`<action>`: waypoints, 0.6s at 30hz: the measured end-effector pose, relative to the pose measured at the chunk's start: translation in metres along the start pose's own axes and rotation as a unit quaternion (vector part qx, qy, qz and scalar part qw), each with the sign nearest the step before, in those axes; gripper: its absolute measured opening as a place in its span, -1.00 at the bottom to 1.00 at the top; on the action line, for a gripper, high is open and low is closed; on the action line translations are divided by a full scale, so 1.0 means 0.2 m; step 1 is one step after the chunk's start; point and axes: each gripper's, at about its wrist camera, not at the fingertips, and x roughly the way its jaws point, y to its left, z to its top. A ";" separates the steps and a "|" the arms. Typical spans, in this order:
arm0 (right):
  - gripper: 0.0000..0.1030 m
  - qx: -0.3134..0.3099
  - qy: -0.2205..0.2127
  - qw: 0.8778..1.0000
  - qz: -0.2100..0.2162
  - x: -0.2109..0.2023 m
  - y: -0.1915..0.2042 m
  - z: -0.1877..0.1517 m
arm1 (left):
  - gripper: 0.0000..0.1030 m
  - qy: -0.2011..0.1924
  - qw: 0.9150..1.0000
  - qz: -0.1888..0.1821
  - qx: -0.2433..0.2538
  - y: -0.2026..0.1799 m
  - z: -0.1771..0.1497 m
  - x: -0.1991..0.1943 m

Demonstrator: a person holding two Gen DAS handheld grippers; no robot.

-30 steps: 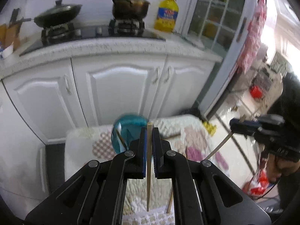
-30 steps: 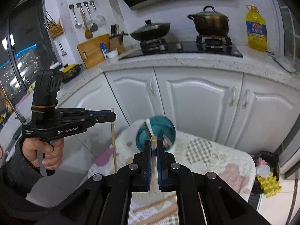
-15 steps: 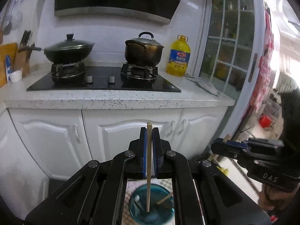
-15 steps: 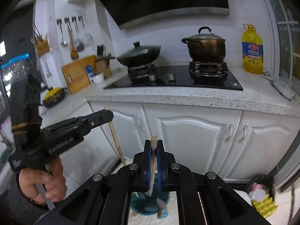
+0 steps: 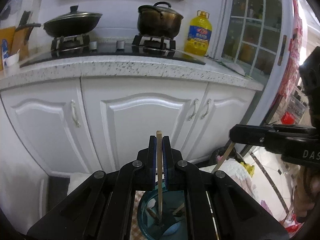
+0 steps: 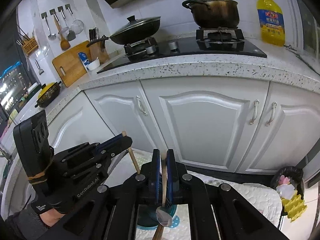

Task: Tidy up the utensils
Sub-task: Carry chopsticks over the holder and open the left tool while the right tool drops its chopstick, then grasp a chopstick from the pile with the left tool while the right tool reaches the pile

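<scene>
My left gripper (image 5: 159,140) is shut on a wooden chopstick (image 5: 159,170) held upright, its lower end inside a teal glass cup (image 5: 160,216) below. The cup holds a few other utensils. In the right wrist view the left gripper (image 6: 123,138) shows at left with its chopstick (image 6: 133,160). My right gripper (image 6: 163,154) has its jaws slightly apart around a thin stick (image 6: 163,180); whether they still pinch it is unclear. A metal spoon (image 6: 163,217) leans over the cup (image 6: 148,218). The right gripper (image 5: 232,135) shows at right in the left wrist view with a chopstick (image 5: 225,157).
The cup stands on a patterned cloth (image 6: 250,196) on a low surface. White cabinets (image 5: 148,124) and a speckled counter (image 5: 128,68) with a stove, a wok, a pot and a yellow oil bottle (image 5: 198,34) rise behind. A bin (image 6: 288,180) stands at right.
Both grippers have dropped lower and tilted, bringing their chopsticks down over the cup. The right gripper's jaws look a little wider, and its stick no longer rises above them.
</scene>
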 end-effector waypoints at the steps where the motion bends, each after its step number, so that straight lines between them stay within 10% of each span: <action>1: -0.86 0.000 -0.001 1.000 0.002 0.00 0.00 0.00 | -0.92 0.001 1.000 0.002 -0.002 0.01 0.00 0.00; 6: -0.33 -0.004 -0.009 1.000 -0.010 -0.04 0.02 -0.01 | -0.52 0.012 1.000 0.006 -0.010 0.02 -0.01 -0.03; 13: -0.25 -0.020 -0.043 0.998 -0.041 -0.26 -0.01 -0.12 | 0.00 -0.018 1.000 0.009 -0.018 0.06 -0.13 -0.29; 18: -0.15 0.021 -0.052 0.994 -0.090 -0.39 -0.21 -0.41 | 0.02 0.013 1.000 -0.004 -0.024 0.00 -0.40 -0.37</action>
